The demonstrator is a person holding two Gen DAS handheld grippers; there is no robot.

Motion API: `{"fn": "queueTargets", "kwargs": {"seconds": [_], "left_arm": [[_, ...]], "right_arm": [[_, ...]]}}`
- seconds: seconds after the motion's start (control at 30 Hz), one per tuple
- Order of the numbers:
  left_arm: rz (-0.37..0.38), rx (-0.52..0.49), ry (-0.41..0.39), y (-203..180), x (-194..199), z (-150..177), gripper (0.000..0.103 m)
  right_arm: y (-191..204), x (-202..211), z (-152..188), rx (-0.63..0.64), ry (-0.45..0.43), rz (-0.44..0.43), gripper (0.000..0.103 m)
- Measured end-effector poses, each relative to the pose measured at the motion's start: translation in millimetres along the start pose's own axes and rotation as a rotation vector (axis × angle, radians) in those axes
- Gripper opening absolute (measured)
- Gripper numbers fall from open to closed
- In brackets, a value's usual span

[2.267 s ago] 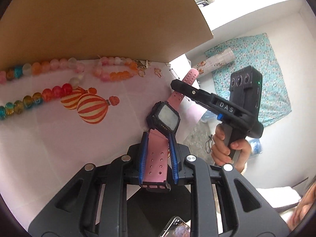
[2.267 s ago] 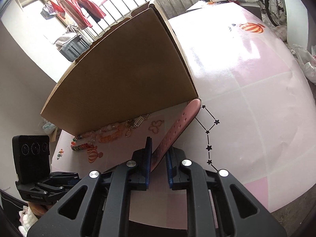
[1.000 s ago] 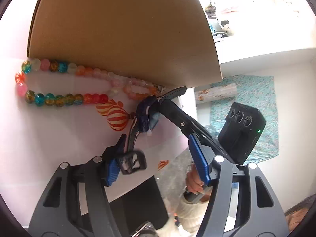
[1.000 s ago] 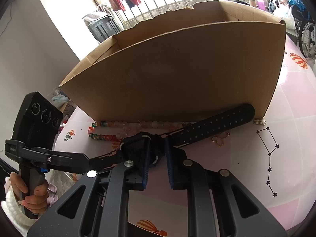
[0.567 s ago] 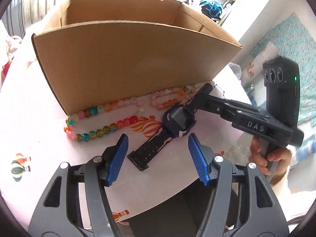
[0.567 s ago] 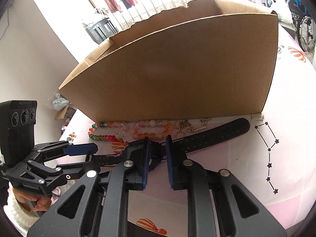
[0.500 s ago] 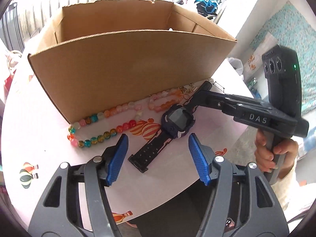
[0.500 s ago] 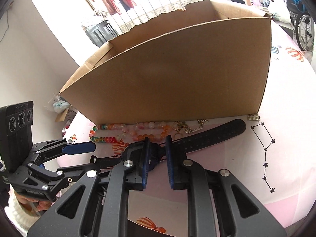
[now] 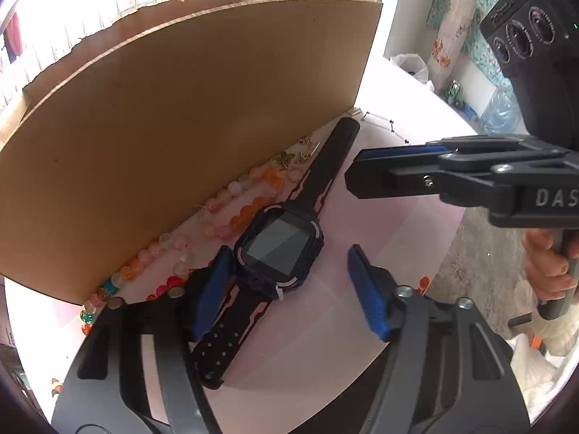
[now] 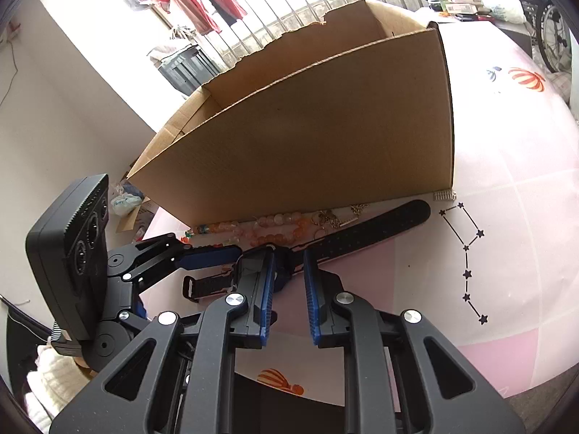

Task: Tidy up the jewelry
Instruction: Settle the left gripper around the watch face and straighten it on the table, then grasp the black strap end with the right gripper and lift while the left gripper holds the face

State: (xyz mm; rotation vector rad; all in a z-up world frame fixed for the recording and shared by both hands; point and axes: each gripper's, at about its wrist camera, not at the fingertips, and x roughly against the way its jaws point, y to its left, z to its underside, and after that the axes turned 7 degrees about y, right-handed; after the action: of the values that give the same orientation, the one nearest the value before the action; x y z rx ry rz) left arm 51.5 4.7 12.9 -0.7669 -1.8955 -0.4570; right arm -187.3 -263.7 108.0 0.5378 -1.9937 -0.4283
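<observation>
Lying flat on the pink table [image 9: 380, 253], the watch [image 9: 280, 244] sits beside the beads [image 9: 231, 209] by the box [image 9: 181, 115]; the left gripper [image 9: 289, 289] is wide apart around its lower strap, not touching; the right gripper [image 9: 365, 171] hangs near.

From the right wrist, the right gripper [image 10: 287, 289] is a little apart, holding nothing, just before the watch [image 10: 282, 267]; the left gripper [image 10: 217, 253] reaches in beside the beads [image 10: 275, 229].

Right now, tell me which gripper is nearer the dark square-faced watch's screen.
Left. The left gripper has its open fingers straddling the dark square-faced watch, the screen between them. The right gripper is slightly open, off to the screen's side.
</observation>
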Motion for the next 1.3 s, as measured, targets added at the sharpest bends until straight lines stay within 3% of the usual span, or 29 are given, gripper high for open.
{"fn": "queueTargets", "kwargs": {"seconds": [0.1, 0.37, 0.53, 0.73, 0.93, 1.0, 1.1, 1.3], "left_arm": [[-0.011, -0.030, 0.011, -1, 1, 0, 0.046], [-0.058, -0.061, 0.026, -8, 8, 3, 0.045], [0.009, -0.029, 0.035, -14, 2, -1, 0.045], [0.142, 0.081, 0.013, 1, -5, -1, 0.045], [0.179, 0.107, 0.000, 8, -7, 3, 0.045], [0.200, 0.114, -0.001, 10, -6, 3, 0.045], [0.167, 0.083, -0.011, 3, -5, 3, 0.045], [0.235, 0.076, -0.062, 3, 3, 7, 0.045]], "right_arm": [[-5, 2, 2, -0.010, -0.002, 0.004, 0.021], [-9, 1, 7, -0.032, 0.004, -0.007, 0.022], [-19, -1, 9, -0.076, 0.015, -0.032, 0.023], [-42, -9, 10, -0.194, 0.076, -0.147, 0.023], [-48, -24, 9, -0.264, 0.112, -0.241, 0.023], [-47, -26, 7, -0.282, 0.103, -0.245, 0.023], [-44, -28, 6, -0.292, 0.092, -0.262, 0.027], [-34, -30, 4, -0.276, 0.083, -0.249, 0.033]]}}
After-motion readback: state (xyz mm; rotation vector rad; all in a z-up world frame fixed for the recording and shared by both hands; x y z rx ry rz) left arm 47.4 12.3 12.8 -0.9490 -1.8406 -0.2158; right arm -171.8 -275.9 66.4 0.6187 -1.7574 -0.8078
